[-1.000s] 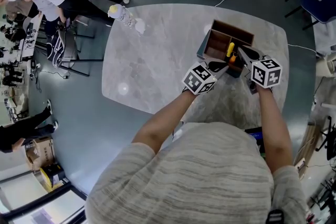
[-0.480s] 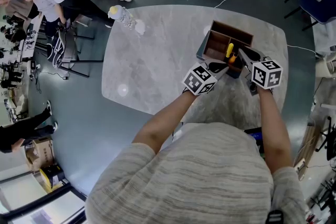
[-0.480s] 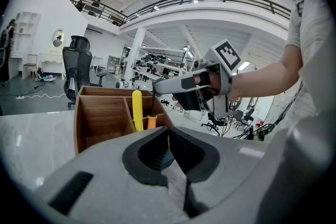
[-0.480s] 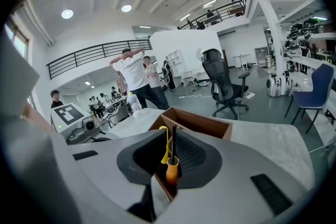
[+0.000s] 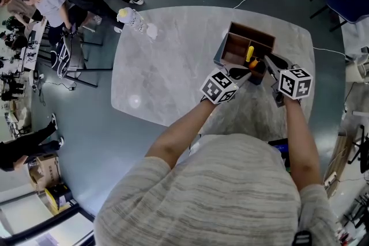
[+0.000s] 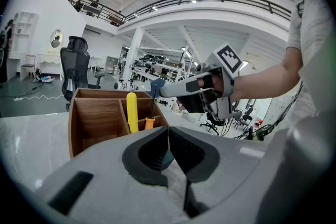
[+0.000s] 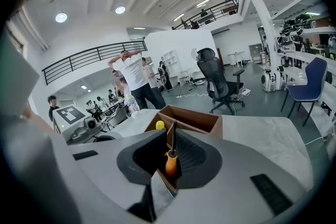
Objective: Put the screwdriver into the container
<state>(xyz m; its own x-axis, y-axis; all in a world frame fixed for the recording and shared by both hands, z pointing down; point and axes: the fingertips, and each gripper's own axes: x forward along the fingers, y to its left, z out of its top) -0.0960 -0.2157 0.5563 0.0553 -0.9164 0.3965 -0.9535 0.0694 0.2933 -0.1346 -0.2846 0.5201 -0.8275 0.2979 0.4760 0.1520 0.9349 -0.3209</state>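
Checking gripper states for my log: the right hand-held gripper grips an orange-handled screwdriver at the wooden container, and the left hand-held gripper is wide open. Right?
Not quite. The left hand-held gripper is shut, jaws together with nothing between them, as the left gripper view shows. The rest stands: the right hand-held gripper grips the orange-handled screwdriver at the wooden container.

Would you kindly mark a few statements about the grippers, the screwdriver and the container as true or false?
1. The right gripper is shut on the shaft of the screwdriver. True.
2. The left gripper stands wide open. False: its jaws are together and hold nothing.
3. The screwdriver hangs with its orange handle downward. True.
4. The wooden container sits on the floor. False: it stands on the marble table.
5. A yellow handle stands upright in the container. True.
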